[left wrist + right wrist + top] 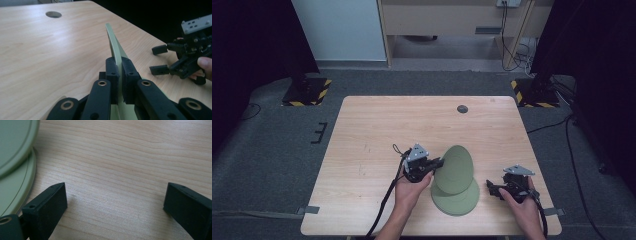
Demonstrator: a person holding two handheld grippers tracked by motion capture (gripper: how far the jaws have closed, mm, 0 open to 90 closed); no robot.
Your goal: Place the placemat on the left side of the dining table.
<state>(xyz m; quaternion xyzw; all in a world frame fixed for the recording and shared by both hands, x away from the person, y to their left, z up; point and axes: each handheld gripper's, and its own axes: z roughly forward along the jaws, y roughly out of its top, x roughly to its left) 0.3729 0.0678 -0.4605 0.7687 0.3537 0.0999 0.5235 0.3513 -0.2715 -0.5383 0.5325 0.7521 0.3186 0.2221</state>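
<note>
Left tool (435, 163) pinches the rim of the upper green plate (454, 169), tilted up off the lower plate (457, 199) on the table (372, 135). Right tool (492, 189), jaws wide and empty, waits nearby. Lift steadily, keeping the grip square so the plate doesn't slip.

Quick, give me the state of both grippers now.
Left gripper: closed on the rim of the top green plate, tilting it up off the lower plate.
Right gripper: open, holding nothing.
</note>
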